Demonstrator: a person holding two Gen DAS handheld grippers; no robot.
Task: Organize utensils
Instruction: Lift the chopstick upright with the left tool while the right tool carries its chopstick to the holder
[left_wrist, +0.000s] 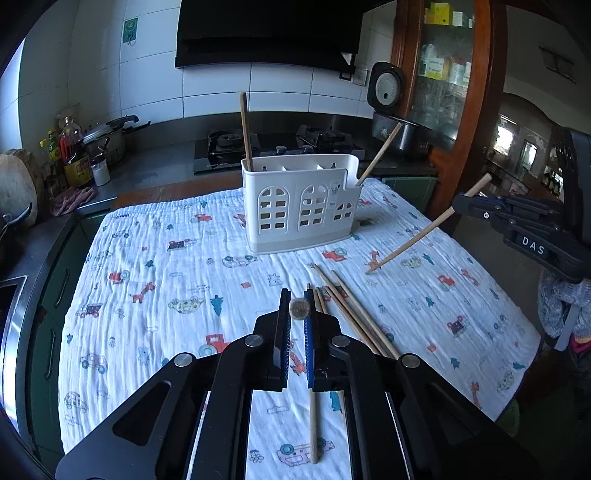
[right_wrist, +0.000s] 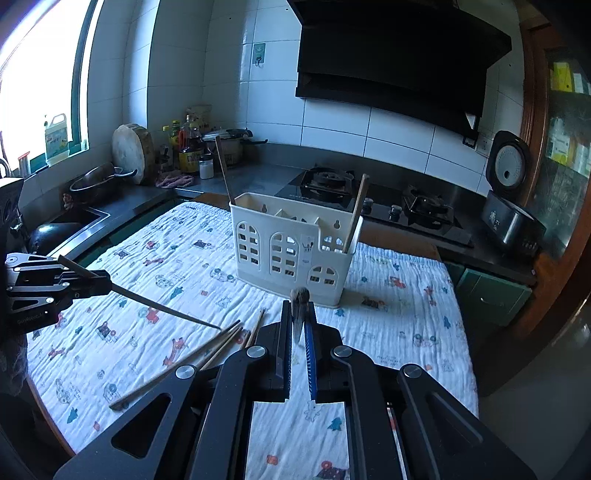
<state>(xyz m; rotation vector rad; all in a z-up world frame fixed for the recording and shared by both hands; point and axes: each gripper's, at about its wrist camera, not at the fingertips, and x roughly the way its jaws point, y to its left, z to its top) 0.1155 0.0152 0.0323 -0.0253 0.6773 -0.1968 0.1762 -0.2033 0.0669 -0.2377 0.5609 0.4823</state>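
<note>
Chopsticks (left_wrist: 354, 317) lie loose on the cloth (left_wrist: 155, 258) in front of the white holder (left_wrist: 301, 206) w/ two already inside; left gripper (left_wrist: 297, 308) and right gripper (right_wrist: 299, 314) each clamp one chopstick.

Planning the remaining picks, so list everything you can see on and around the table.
utensil holder: one, white, far middle of cloth
chopsticks in holder: two, wooden, one at each end
loose chopsticks: several, wooden, on cloth before holder
cloth: one, white, cartoon print, over table
hob: one, black, counter behind
rice cooker: one, dark, right of hob
left gripper: black, shut on left chopstick
right gripper: black, shut on right chopstick
</note>
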